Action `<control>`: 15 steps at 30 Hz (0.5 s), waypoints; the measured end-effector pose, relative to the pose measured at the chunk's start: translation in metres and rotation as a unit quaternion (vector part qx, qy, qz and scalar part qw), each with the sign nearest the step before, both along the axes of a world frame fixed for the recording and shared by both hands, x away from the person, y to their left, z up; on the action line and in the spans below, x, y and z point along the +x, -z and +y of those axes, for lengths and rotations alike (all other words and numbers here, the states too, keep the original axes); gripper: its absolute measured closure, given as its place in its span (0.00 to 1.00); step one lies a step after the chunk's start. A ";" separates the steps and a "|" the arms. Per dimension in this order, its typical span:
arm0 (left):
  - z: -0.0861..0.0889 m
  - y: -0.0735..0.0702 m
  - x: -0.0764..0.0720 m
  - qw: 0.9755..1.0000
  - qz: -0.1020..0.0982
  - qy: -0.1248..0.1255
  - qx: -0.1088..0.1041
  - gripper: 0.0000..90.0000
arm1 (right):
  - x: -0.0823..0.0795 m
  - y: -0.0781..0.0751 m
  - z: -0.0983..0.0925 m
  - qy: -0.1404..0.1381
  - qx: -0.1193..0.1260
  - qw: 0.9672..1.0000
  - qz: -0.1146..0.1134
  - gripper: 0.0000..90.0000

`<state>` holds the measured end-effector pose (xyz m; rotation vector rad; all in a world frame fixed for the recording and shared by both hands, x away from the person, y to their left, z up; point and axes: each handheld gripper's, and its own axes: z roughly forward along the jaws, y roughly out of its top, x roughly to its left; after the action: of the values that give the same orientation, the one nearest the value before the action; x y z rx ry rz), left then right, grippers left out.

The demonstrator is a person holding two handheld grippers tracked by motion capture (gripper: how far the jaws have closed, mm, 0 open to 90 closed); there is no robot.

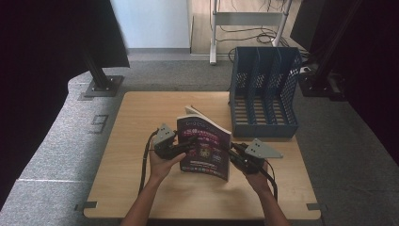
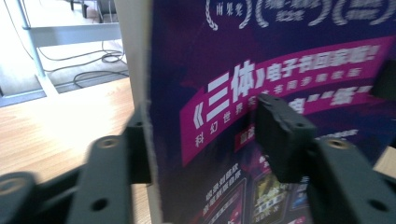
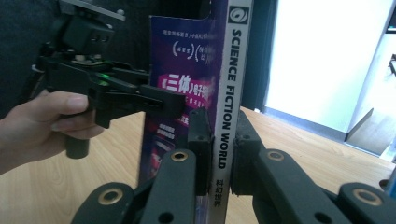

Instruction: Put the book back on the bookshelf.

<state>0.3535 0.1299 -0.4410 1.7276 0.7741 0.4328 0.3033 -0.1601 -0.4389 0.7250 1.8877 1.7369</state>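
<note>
Magazine (image 1: 205,147) is held upright above the wooden surface (image 1: 141,117), near the blue file rack (image 1: 265,92). Its spine is clamped by the right hand-held gripper (image 3: 219,149); the left hand-held gripper (image 2: 205,140) stands apart around the opposite edge, pads off the cover. With one grip only, the floppy magazine could sag or twist out. Its long axis is judged vertical, cover facing the person.

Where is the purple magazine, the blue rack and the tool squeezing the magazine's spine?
magazine (image 1: 205,149), high view, on its purple cover.
blue rack (image 1: 263,129), high view, on its front wall.
right tool (image 3: 223,140), right gripper view, between its tips, clamping the spine.
</note>
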 end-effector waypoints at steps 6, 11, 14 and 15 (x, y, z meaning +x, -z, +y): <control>-0.001 -0.001 0.003 1.000 0.018 0.009 -0.008 0.26 | -0.007 0.000 0.002 -0.010 -0.014 1.000 -0.008 0.90; 0.002 -0.004 0.003 1.000 0.014 0.008 -0.011 0.21 | -0.010 -0.001 0.003 -0.016 -0.018 1.000 -0.007 0.90; 0.003 -0.003 0.005 1.000 0.023 0.008 -0.010 0.17 | -0.010 -0.001 0.004 -0.019 -0.020 1.000 -0.008 0.90; 0.003 -0.003 0.005 1.000 0.023 0.008 -0.010 0.16 | -0.010 -0.001 0.004 -0.019 -0.020 1.000 -0.008 0.90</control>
<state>0.3585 0.1330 -0.4376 1.7293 0.7947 0.3746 0.2934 -0.1565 -0.4380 0.6612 1.9314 1.7183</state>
